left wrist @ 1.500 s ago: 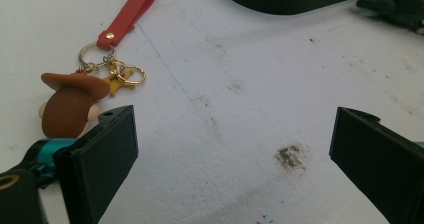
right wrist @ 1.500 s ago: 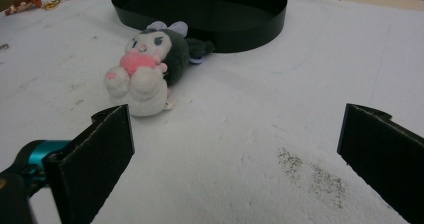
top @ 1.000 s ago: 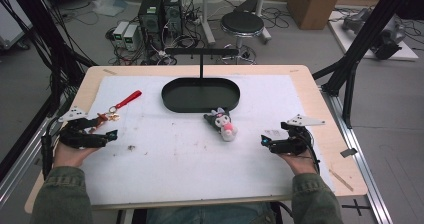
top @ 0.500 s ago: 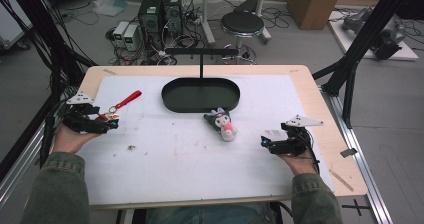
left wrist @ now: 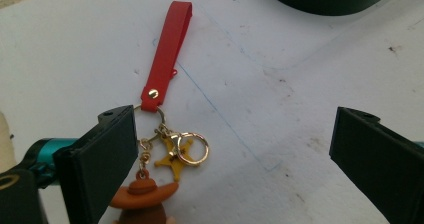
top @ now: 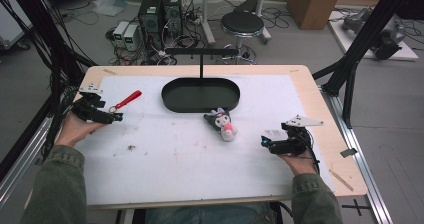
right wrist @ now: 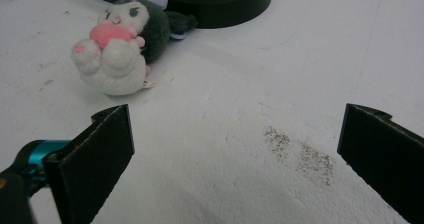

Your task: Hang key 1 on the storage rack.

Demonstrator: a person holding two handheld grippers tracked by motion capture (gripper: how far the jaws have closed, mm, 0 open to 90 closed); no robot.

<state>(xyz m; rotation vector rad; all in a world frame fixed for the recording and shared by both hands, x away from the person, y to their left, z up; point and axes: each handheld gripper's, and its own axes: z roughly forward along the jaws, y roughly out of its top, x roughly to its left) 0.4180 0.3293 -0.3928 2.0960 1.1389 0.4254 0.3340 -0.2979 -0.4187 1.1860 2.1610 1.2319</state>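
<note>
A keychain with a red strap [top: 127,99] [left wrist: 165,54], gold rings, a yellow star charm [left wrist: 174,159] and a brown hat charm [left wrist: 142,191] lies on the white mat at the left. My left gripper [top: 107,116] [left wrist: 235,159] is open just short of it, its left jaw beside the charms. A small black, white and pink plush toy [top: 222,123] [right wrist: 122,39] lies near the middle, in front of the black oval tray [top: 175,99]. My right gripper [top: 265,143] [right wrist: 235,154] rests open on the mat to the plush's right, with nothing between its jaws.
A black T-shaped stand [top: 201,54] rises from the tray's back. The white mat [top: 200,164] covers a wooden table [top: 335,149]; dark smudges [right wrist: 300,154] mark it. Black frame legs [top: 360,49] stand at the right. Stool, computers and cables are on the floor beyond.
My left gripper has moved away from me and slightly left, up to the keychain at the mat's left edge. The right gripper and the plush have stayed put.
</note>
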